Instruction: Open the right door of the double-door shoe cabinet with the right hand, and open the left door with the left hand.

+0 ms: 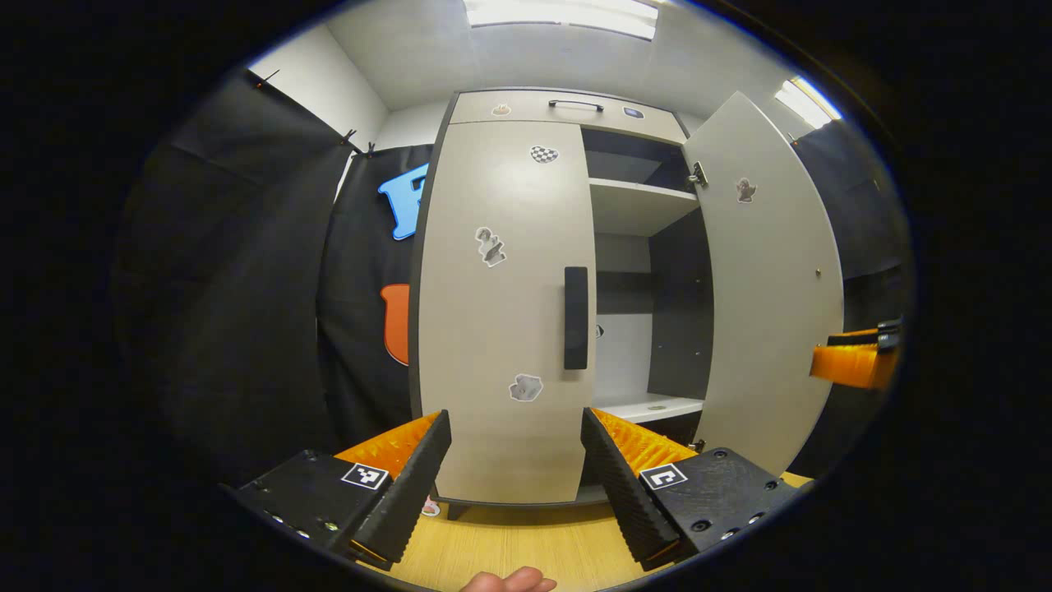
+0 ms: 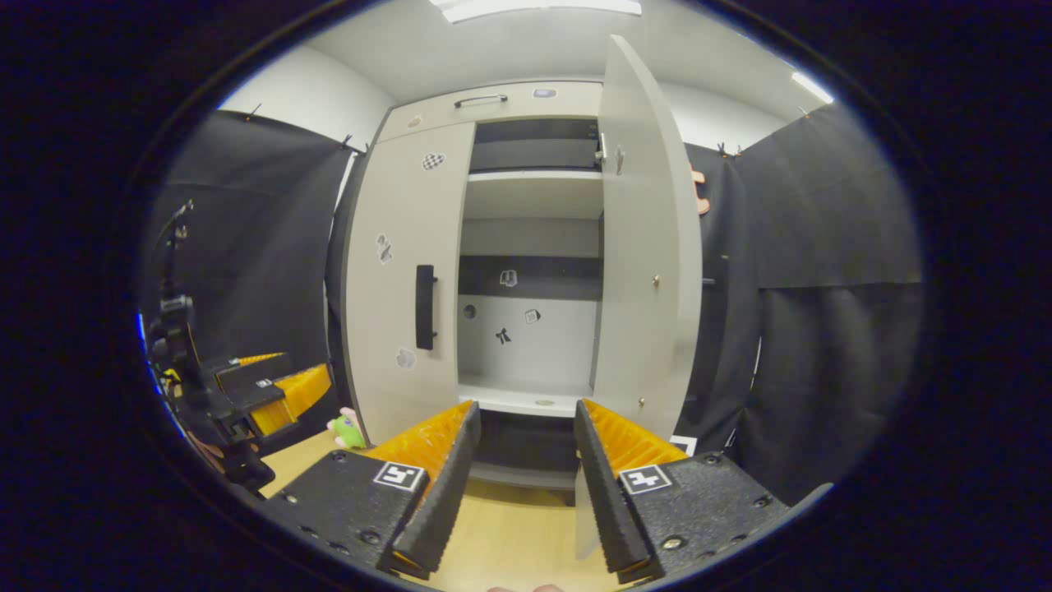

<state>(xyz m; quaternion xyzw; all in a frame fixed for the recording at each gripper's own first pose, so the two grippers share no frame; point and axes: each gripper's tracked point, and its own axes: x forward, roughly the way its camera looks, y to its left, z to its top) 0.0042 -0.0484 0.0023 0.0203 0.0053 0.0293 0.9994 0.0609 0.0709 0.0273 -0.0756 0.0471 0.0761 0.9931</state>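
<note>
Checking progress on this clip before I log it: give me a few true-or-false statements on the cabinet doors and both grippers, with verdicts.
1. The right door stands swung open. True.
2. The left door is open too. False: it lies closed, flush with the cabinet front.
3. The left gripper grips the left door's handle. False: its fingers are spread, short of the handle.
4. The right gripper is open and holds nothing. True.
5. The exposed shelves hold shoes. False: they look bare apart from small stickers.

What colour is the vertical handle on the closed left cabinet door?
Black vertical bar handle on the light grey left door; clearest in the left gripper view.
</note>
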